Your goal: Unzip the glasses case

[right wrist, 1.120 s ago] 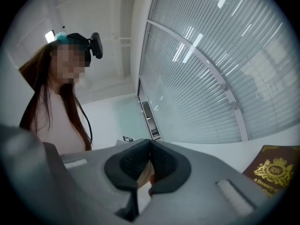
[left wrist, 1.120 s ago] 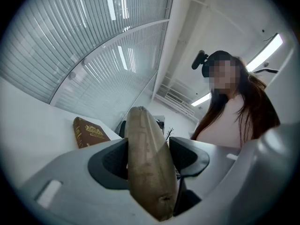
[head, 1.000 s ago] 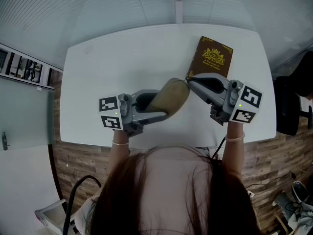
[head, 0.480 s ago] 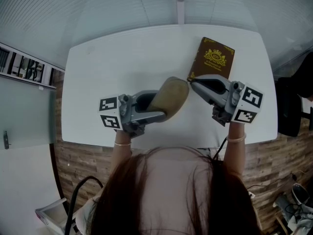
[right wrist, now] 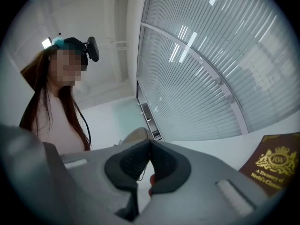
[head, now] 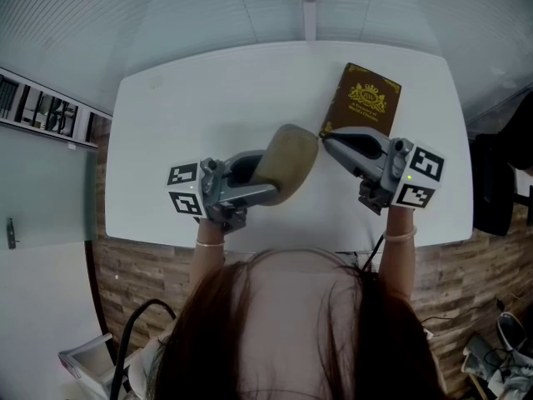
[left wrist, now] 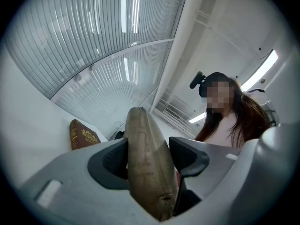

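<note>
A: Where's the glasses case [head: 287, 161]?
B: Raised off the worktop [head: 191, 115]. Your left gripper [head: 265, 177] fingers clamp its sides to steady it.
A: And the right?
B: Right gripper [head: 325, 137] fingers are clenched at the case's far end, likely on the zip pull.

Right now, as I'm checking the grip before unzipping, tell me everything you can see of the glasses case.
The glasses case is an olive-tan oblong pouch with rounded ends and a soft, matte skin. A faint line runs along its narrow edge. It is held tilted above the white table, its near end clamped between the left gripper's pads. The right gripper, jaws shut, meets its far end; whether it pinches a zip pull is too small to tell. The case looks closed.
</note>
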`<state>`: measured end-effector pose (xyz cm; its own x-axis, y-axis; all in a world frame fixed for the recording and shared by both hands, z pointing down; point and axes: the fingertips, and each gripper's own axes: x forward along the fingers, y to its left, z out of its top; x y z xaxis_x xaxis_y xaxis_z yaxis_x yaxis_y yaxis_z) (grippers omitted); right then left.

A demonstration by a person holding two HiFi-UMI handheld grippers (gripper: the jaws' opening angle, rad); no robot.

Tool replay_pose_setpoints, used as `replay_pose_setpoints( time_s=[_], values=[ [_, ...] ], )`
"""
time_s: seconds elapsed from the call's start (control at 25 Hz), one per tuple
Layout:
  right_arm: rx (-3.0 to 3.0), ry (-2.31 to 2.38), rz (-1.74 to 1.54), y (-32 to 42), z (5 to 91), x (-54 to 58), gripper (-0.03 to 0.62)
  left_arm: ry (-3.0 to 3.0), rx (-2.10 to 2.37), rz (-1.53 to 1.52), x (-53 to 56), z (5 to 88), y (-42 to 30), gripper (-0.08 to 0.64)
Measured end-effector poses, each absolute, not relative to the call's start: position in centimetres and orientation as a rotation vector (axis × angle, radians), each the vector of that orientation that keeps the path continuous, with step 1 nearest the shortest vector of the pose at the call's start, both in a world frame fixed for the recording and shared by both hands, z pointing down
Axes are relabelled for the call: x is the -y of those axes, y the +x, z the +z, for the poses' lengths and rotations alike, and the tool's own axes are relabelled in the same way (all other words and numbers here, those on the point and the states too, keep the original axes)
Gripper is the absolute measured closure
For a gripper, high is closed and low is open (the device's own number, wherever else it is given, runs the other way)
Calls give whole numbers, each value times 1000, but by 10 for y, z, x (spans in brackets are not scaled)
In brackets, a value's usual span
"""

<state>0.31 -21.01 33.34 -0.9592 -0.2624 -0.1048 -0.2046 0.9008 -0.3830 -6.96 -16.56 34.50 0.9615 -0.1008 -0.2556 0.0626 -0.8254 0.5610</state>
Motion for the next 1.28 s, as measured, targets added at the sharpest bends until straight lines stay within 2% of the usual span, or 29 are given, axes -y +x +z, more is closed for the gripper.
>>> replay_pose_setpoints(
  time_s=[1.28],
  values=[
    [-2858, -381, -640, 1, 347, 212, 589, 2341, 67, -627, 186, 349, -73, 287]
  ],
)
